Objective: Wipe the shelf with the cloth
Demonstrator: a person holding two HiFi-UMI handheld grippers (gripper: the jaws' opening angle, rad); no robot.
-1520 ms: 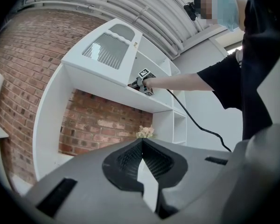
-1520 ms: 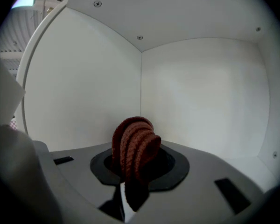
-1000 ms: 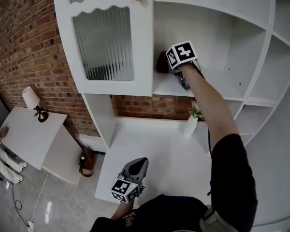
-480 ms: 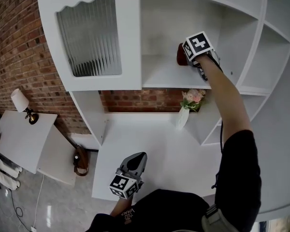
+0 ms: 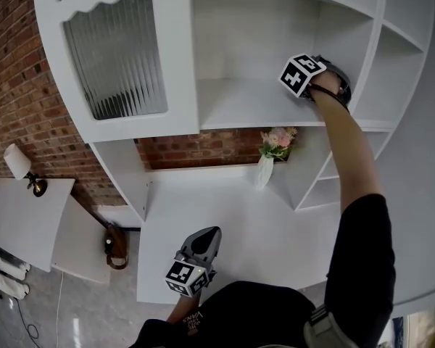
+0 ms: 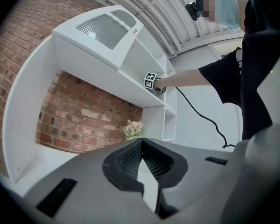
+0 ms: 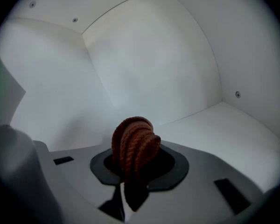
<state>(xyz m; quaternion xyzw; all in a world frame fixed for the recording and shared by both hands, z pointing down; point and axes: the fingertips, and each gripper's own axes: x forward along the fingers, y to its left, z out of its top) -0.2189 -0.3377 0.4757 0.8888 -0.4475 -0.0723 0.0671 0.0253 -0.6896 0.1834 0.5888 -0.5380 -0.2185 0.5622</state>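
Observation:
In the right gripper view a rust-brown knitted cloth (image 7: 134, 143) stands bunched between my right gripper's (image 7: 130, 168) jaws, which are shut on it. It is over the white shelf (image 7: 224, 125), close to the back corner of the compartment. The head view shows that gripper (image 5: 326, 85) at the right end of the shelf (image 5: 239, 104), mostly hidden by its marker cube and the hand; the cloth is not visible there. My left gripper (image 5: 203, 243) hangs low over the desk, shut with nothing in it, its jaws meeting (image 6: 141, 148).
A white vase of flowers (image 5: 268, 158) stands on the desk (image 5: 225, 223) under the shelf. A ribbed-glass cabinet door (image 5: 116, 56) is at the left, the compartment's upright (image 5: 370, 56) just right of the gripper. A lamp (image 5: 18, 164) sits on a side table.
My right gripper has slid rightward along the shelf with the cloth, from near the cabinet door to the right end. The left gripper has stayed put.

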